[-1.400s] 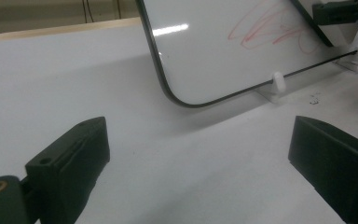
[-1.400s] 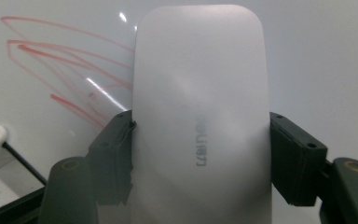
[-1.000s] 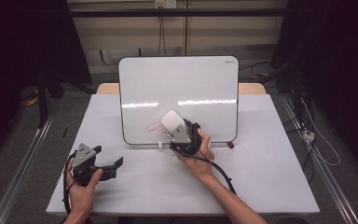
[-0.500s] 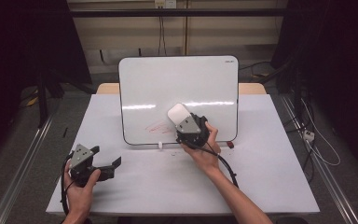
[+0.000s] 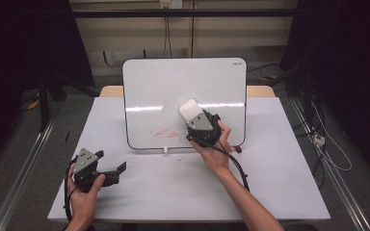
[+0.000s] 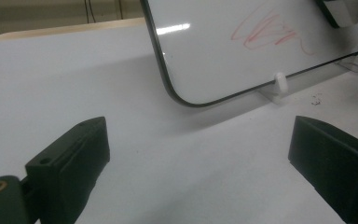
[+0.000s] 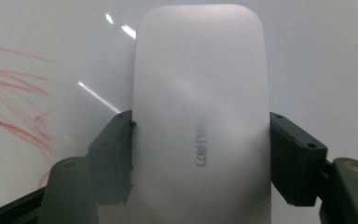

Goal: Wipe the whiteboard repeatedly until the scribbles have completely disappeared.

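The right gripper clamps a white eraser against the whiteboard, beside red scribbles.

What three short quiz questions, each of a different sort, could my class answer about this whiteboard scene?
1. True or false: the right gripper grips a white eraser.
2. What colour is the scribble on the whiteboard?
3. The left gripper's jaws are: A open, holding nothing; B shut on a marker; C pressed against the board.

Key: 1 true; 2 red; 3 A.
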`<state>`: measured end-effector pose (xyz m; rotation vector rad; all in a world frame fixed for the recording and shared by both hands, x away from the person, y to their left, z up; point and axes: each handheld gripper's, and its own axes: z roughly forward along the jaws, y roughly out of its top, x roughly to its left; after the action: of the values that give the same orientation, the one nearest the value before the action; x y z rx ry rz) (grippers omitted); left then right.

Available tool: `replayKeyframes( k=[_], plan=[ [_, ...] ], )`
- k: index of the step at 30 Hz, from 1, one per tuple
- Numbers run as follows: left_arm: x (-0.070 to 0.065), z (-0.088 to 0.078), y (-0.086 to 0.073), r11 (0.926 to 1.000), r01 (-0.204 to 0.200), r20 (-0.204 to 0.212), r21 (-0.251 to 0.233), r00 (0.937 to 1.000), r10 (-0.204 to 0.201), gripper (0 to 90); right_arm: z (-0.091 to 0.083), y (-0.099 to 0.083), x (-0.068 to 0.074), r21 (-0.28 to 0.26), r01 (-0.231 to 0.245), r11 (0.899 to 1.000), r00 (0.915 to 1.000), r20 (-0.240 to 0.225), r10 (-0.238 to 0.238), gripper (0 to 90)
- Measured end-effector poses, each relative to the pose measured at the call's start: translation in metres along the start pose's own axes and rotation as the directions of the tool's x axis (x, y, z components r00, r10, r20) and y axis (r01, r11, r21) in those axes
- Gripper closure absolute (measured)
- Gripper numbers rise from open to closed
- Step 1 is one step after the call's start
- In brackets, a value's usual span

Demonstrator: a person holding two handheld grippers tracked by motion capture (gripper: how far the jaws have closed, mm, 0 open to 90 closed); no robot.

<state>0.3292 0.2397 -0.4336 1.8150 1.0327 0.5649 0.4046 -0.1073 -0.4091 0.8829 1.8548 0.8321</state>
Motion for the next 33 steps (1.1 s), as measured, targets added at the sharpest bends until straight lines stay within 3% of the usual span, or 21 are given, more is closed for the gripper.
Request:
replayKeyframes(
  k=[10,19,26,28,33],
  plan=[
    [-0.001,0.002,0.0,1.0,0.007,0.002,-0.001,1.0,-0.007,5.2,0.002,0.002,0.039,-0.017,0.058,0.998,0.9978,-0.031,-0.058,32.0],
    [-0.001,0.002,0.0,1.0,0.005,0.005,-0.001,1.0,-0.005,5.2,0.002,0.0,0.063,-0.026,0.093,0.995,0.9941,-0.053,-0.094,32.0],
    [-0.001,0.002,0.0,1.0,0.001,0.008,0.004,1.0,-0.001,5.2,0.002,0.0,0.06,-0.023,0.092,0.995,0.9931,-0.071,-0.094,32.0],
    [0.0,0.001,0.0,1.0,0.002,0.002,-0.002,1.0,-0.002,5.2,0.003,0.001,0.056,-0.022,0.096,0.995,0.991,-0.091,-0.098,32.0],
    [0.001,-0.001,-0.001,1.0,0.006,0.002,-0.003,1.0,-0.006,5.2,0.004,0.005,0.038,-0.016,0.068,0.998,0.9946,-0.077,-0.069,32.0]
  ],
)
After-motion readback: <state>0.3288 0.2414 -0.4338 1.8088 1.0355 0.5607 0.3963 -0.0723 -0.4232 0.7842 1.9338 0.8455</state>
